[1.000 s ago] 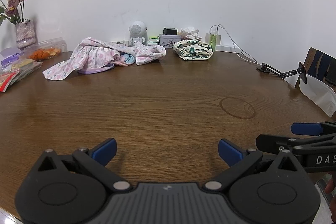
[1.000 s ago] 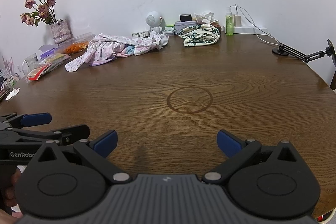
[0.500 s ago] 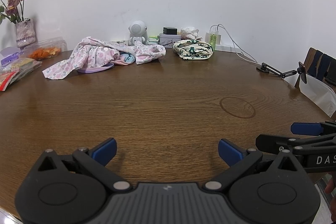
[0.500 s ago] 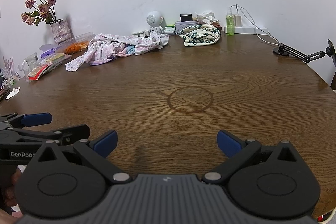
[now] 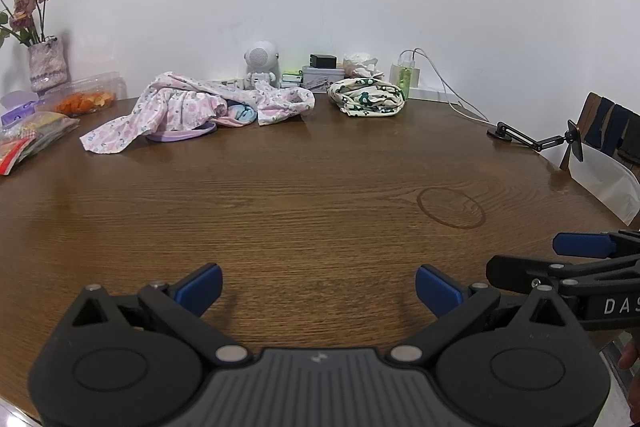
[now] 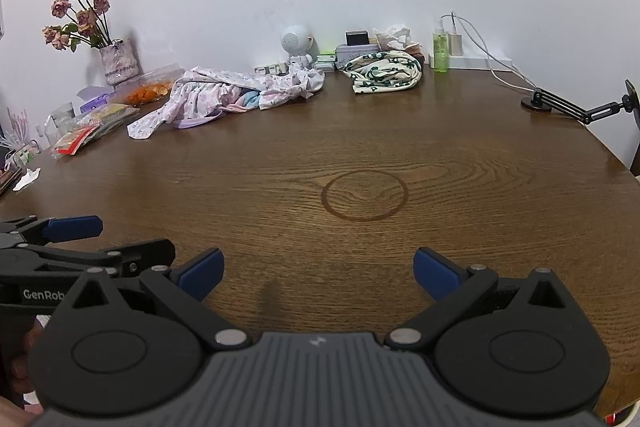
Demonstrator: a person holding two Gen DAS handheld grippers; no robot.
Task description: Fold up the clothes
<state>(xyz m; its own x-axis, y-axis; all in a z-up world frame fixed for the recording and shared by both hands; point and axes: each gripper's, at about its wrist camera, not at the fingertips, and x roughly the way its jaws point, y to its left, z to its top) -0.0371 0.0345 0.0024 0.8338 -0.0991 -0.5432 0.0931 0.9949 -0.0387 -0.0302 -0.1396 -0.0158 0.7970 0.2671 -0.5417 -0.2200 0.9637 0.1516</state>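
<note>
The round wooden counter (image 6: 440, 163) carries its clutter along the far edge by the wall; a crumpled pink floral garment (image 5: 188, 107) lies left of centre there, draped over a purple plate (image 5: 182, 135) with a blue and pink piece (image 5: 239, 115) tucked in its folds; a cream cloth with green print (image 5: 368, 101) sits bundled to its right, near but apart from it. Behind them stand a small white robot figure (image 5: 262, 65), a grey tin (image 5: 322, 78), a green bottle (image 6: 440, 47) and a white cable (image 6: 500, 67); a vase of dried roses (image 6: 118, 61), a clear box of orange snacks (image 5: 86, 99) and snack packets (image 6: 86, 135) fill the left side; a black jointed mount (image 6: 568, 107) stands at the right edge. A dark ring mark (image 6: 365, 194) stains the bare wood in the middle; nothing lies between the tongs and the clothes.

The left tongs (image 5: 318, 285) hover low over the near rim, jaws spread wide and holding nothing; the right tongs (image 6: 318, 269) sit just beside them, level with them, also spread wide and empty; each appears edge-on in the other's view; both point toward the far wall, well apart from the garments.
</note>
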